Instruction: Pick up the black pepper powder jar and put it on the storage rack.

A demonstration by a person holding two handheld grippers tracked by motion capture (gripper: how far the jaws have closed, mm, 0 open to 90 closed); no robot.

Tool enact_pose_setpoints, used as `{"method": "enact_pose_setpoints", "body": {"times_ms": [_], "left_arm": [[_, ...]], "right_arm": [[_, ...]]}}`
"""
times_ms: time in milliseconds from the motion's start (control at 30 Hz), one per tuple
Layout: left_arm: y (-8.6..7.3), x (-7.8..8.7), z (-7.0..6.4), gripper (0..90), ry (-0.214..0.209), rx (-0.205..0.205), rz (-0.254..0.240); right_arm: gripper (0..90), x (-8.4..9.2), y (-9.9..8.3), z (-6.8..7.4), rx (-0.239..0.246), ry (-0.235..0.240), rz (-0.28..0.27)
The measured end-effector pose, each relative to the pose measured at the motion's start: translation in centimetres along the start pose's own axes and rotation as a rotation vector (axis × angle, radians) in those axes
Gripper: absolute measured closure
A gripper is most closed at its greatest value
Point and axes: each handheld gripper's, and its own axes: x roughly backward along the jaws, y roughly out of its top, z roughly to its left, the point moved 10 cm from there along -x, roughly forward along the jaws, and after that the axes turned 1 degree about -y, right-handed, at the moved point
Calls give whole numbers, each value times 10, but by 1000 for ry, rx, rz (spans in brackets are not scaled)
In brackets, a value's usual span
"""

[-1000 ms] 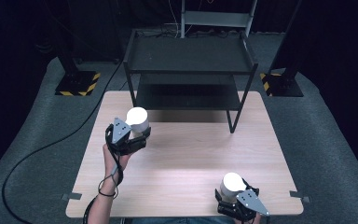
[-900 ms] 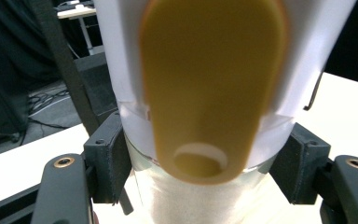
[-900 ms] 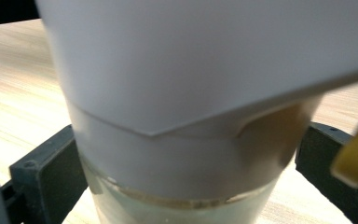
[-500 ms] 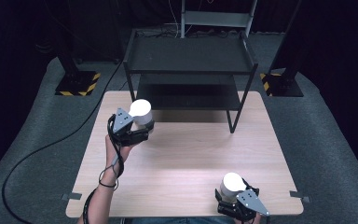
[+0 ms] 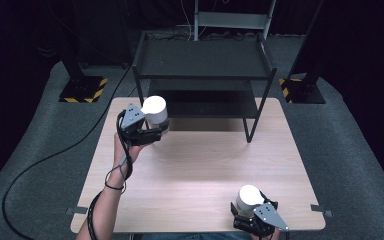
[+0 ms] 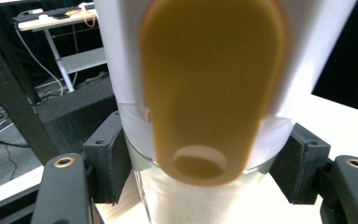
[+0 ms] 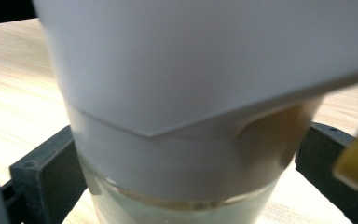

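The white-wrapped jar [image 5: 155,111] sat clamped in the left tool [image 5: 147,131], held above the far left part of the table [image 5: 200,165], just in front of the black shelf rack [image 5: 202,65]. In the left gripper view a yellow tab [image 6: 205,84] ran down the jar's front, and both black pads pressed its clear glass base (the wrap stopped short of it). The left forearm [image 5: 107,200] reached up from the near edge, wrist extended, cable looped round it. A second white-wrapped jar [image 5: 250,197] stood at the near right of the table, gripped by the right tool [image 5: 252,215], whose pads squeezed its glass base in the right gripper view.
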Motion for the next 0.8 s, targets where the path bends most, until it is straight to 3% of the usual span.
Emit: {"method": "enact_pose_setpoints", "body": {"times_ms": [367,800], "left_arm": [[20,-6,8,300,-43,4,0],[41,-11,13,300,-53,-21,-3]], "right_arm": [[0,0,0,-1,-2,3,2],[0,0,0,-1,-1,3,5]]}}
